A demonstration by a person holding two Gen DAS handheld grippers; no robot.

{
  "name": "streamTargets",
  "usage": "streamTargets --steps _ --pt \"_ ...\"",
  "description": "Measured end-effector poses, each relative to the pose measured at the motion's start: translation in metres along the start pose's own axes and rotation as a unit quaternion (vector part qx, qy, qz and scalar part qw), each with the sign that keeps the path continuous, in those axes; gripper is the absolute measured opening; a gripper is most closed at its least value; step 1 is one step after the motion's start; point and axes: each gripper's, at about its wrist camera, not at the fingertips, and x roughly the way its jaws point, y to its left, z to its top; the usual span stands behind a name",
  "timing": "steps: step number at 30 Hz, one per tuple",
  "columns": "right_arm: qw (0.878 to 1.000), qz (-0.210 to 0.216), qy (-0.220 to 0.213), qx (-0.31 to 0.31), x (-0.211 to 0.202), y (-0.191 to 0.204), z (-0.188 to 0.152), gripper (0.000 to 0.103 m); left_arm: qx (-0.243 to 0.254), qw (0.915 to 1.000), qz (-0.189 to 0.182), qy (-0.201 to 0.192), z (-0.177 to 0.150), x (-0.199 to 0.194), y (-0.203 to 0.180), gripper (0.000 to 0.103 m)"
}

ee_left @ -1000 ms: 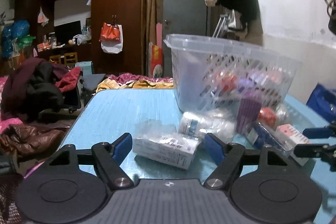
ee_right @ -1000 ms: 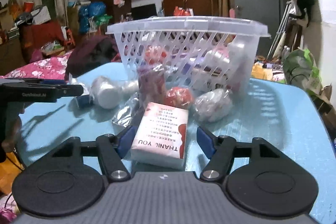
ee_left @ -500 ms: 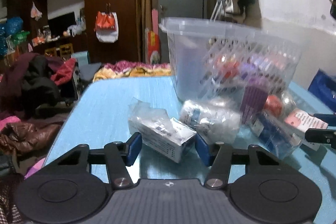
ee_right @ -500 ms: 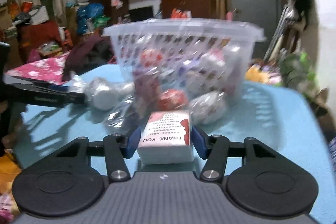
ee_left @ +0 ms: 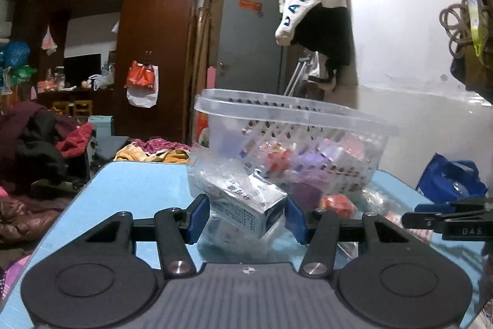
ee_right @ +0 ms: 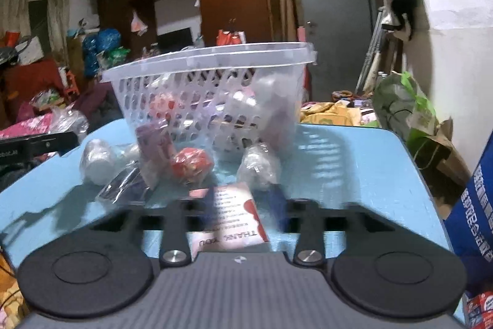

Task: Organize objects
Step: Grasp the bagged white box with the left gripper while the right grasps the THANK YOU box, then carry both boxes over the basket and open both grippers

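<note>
My left gripper (ee_left: 245,216) pinched the bagged box (ee_left: 246,201), lifted and tilted, its long axis pointing ahead at the basket (ee_left: 295,125). My right gripper (ee_right: 243,205) had just been opening; the card (ee_right: 229,218) lay loose between its jaws, basket straight ahead.

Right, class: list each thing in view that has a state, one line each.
left gripper: jaws just been closing, shut on bagged box
bagged box: tilted, clamped between the pads
right gripper: jaws just been opening, open around pink box
pink box: flat on table, unheld
basket: open-topped, partly filled
</note>
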Motion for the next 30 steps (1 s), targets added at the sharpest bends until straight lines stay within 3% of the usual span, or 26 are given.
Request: streamTargets --steps 4,11,12,13,15,16,24,30 --pt "0.999 0.003 0.032 -0.018 0.01 0.007 0.001 0.072 -0.003 0.9999 -0.009 0.003 -0.003 -0.003 -0.003 0.058" --pt "0.996 0.025 0.074 -0.033 0.019 0.009 -0.001 0.07 -0.005 0.9998 -0.021 -0.004 -0.008 -0.008 -0.006 0.058" --pt "0.996 0.028 0.081 -0.037 0.021 0.01 -0.001 0.069 -0.007 0.9997 -0.022 -0.004 -0.008 -0.008 -0.007 0.058" --pt "0.995 0.034 0.08 -0.039 0.021 0.011 -0.001 0.06 -0.008 0.9997 -0.025 -0.004 -0.008 -0.009 -0.007 0.058" --pt "0.996 0.035 0.073 -0.041 0.02 0.011 -0.003 0.033 -0.01 0.9996 -0.026 -0.008 -0.01 -0.011 -0.006 0.058" --pt "0.996 0.036 0.066 -0.043 0.018 0.011 -0.004 0.03 -0.011 0.9995 -0.027 -0.008 -0.011 -0.012 -0.006 0.058" --pt "0.998 0.033 -0.039 -0.042 -0.013 0.01 -0.012 0.03 -0.026 0.9984 -0.037 -0.033 -0.011 -0.023 -0.007 0.057" --pt "0.998 0.016 -0.052 -0.028 -0.014 0.009 -0.009 0.03 -0.011 0.9983 -0.043 -0.038 -0.013 -0.023 -0.016 0.057"
